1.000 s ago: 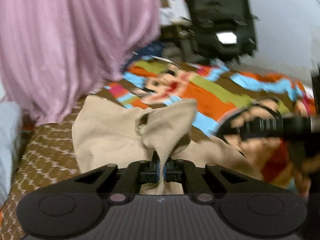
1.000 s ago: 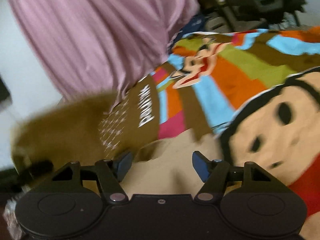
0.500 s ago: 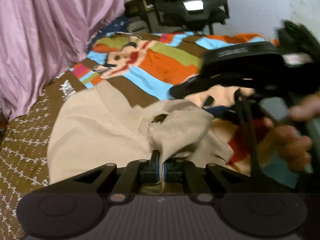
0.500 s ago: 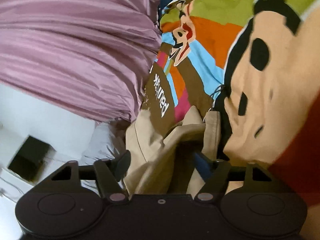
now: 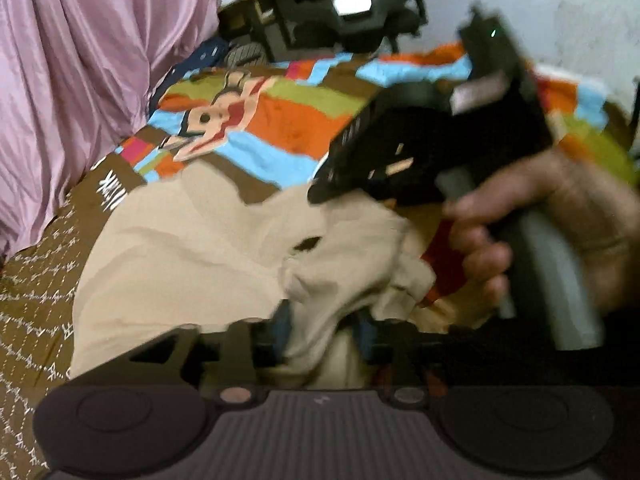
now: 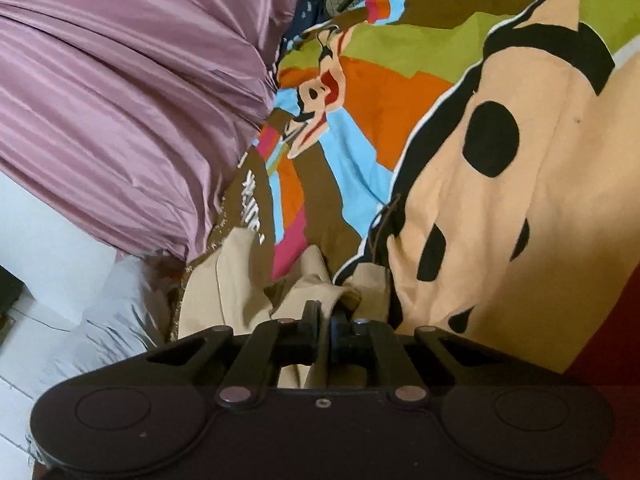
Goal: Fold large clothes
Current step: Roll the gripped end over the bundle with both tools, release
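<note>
A large beige garment (image 5: 180, 248) lies bunched on a bright cartoon-print bedspread (image 5: 288, 120). My left gripper (image 5: 324, 330) has its jaws apart, with a fold of the beige cloth lying loose between them. My right gripper (image 6: 328, 324) is shut on a bunched edge of the same garment (image 6: 224, 280). In the left wrist view the right gripper body (image 5: 420, 140) and the hand holding it sit just above the cloth, at the right.
A pink curtain (image 5: 80, 80) hangs along the left of the bed. A black chair or frame (image 5: 344, 4) stands past the far end. A white pillow (image 6: 100, 320) lies at the bed's left edge. The bedspread (image 6: 500, 200) stretches to the right.
My left gripper has opened and let go of its pinch on the cloth. My right gripper has closed on the garment's edge. The right gripper moved in close above the cloth.
</note>
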The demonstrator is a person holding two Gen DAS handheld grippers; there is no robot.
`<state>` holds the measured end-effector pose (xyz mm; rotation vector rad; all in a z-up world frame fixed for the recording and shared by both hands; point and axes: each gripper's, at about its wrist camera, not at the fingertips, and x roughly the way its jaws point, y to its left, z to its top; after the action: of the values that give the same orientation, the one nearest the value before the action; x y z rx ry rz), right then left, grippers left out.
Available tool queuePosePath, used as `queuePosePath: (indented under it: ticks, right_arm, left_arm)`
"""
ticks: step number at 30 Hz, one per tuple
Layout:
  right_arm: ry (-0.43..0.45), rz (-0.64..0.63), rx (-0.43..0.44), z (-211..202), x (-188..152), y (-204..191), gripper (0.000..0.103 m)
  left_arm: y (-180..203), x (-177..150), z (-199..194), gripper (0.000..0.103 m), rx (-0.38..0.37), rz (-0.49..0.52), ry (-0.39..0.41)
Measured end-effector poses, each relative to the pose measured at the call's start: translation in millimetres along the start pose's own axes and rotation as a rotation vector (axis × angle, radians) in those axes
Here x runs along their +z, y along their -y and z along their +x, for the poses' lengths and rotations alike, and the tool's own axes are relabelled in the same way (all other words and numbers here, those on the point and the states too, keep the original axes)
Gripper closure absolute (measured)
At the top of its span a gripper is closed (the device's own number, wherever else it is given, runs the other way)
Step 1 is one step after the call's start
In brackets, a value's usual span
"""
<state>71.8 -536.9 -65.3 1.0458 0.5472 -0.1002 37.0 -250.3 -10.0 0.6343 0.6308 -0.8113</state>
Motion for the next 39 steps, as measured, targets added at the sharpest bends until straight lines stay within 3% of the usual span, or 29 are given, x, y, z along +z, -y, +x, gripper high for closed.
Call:
queuePosePath:
  ticks: [1, 7, 11, 14, 15, 16, 17, 20, 22, 24, 27, 29, 31, 35, 39]
  right_arm:
    - [0.009, -0.014, -0.001, 1, -1, -1, 0.097]
    - [0.068, -0.136, -0.042, 4, -6, -15, 0.097]
    - [0.067, -0.139, -0.060, 4, -5, -16, 0.097]
    - [0.065, -0.145, -0.073, 1, -7, -19, 0.093]
    - [0.073, -0.168, -0.084, -2, -8, -24, 0.089]
    - [0.098, -0.217, -0.111, -6, -10, -31, 0.071]
    - [0.141, -0.280, -0.145, -13, -12, -38, 0.064]
    - [0.291, -0.497, -0.182, -29, -20, -65, 0.057]
    - [0.306, -0.548, -0.142, -32, -23, -76, 0.048]
    - [0.242, -0.589, -0.091, -25, -22, -91, 0.042]
    - [0.120, -0.751, -0.047, -2, -20, -125, 0.035]
    - [0.051, -0.873, -0.061, 20, -15, -151, 0.035]
    - [0.036, -0.967, -0.053, 37, -11, -174, 0.035]
    - [-0.044, -1.039, -0.011, 81, -10, -215, 0.035]
    - [-0.150, -1.046, -0.058, 133, -23, -222, 0.037]
  left_arm:
    - [-4, 1, -9, 0.044, -0.006, -0.003, 0.017]
    - [-27, -15, -65, 0.017, 0.024, -0.027, 0.073]
    - [-58, -46, -100, 0.016, 0.042, -0.198, 0.091]
    - [-89, -65, -114, 0.008, 0.103, -0.372, 0.106]
    - [-101, -72, -118, 0.006, 0.121, -0.448, 0.116]
    - [-113, -78, -119, 0.003, 0.123, -0.523, 0.127]
    - [-127, -82, -118, 0.002, 0.110, -0.603, 0.133]
    - [-158, -88, -108, 0.002, 0.070, -0.750, 0.115]
    - [-174, -88, -97, 0.002, 0.052, -0.797, 0.112]
    - [-185, -88, -79, 0.002, 0.035, -0.821, 0.086]
    - [-194, -93, -51, 0.000, -0.009, -0.855, 0.045]
    - [-191, -101, -42, 0.000, -0.059, -0.893, 0.050]
    - [-187, -108, -36, 0.000, -0.091, -0.899, 0.049]
    - [-170, -115, -21, 0.000, -0.109, -0.846, -0.003]
    - [-161, -120, -18, 0.000, -0.128, -0.839, -0.004]
